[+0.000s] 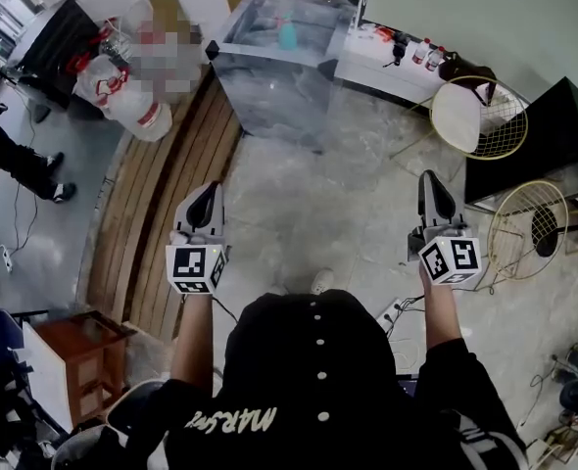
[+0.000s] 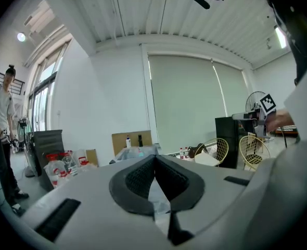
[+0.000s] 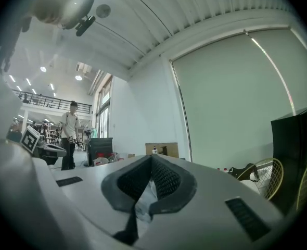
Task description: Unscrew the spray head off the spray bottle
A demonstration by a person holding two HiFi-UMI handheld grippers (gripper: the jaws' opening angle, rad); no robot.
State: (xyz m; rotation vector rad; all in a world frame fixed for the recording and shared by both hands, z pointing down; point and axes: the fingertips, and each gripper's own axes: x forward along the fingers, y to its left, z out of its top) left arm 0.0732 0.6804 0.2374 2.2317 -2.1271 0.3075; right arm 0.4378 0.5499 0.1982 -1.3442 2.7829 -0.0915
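A small teal spray bottle (image 1: 287, 35) stands on a grey table (image 1: 269, 91) far ahead of me across the marble floor. Both grippers are held out at waist height, well short of that table and apart from each other. My left gripper (image 1: 209, 190) points forward over the edge of the wooden strip. Its dark ribbed pads meet with nothing between them (image 2: 154, 158). My right gripper (image 1: 431, 178) is raised level with it on the other side, and its jaws (image 3: 151, 158) are likewise shut and empty.
A white bench (image 1: 387, 62) with small bottles adjoins the grey table. Two gold wire chairs (image 1: 480, 117) (image 1: 529, 228) and a black cabinet (image 1: 553, 135) stand to the right. Plastic bags (image 1: 132, 96) and a wooden stand (image 1: 73, 351) are on the left. A person (image 2: 0, 139) stands far left.
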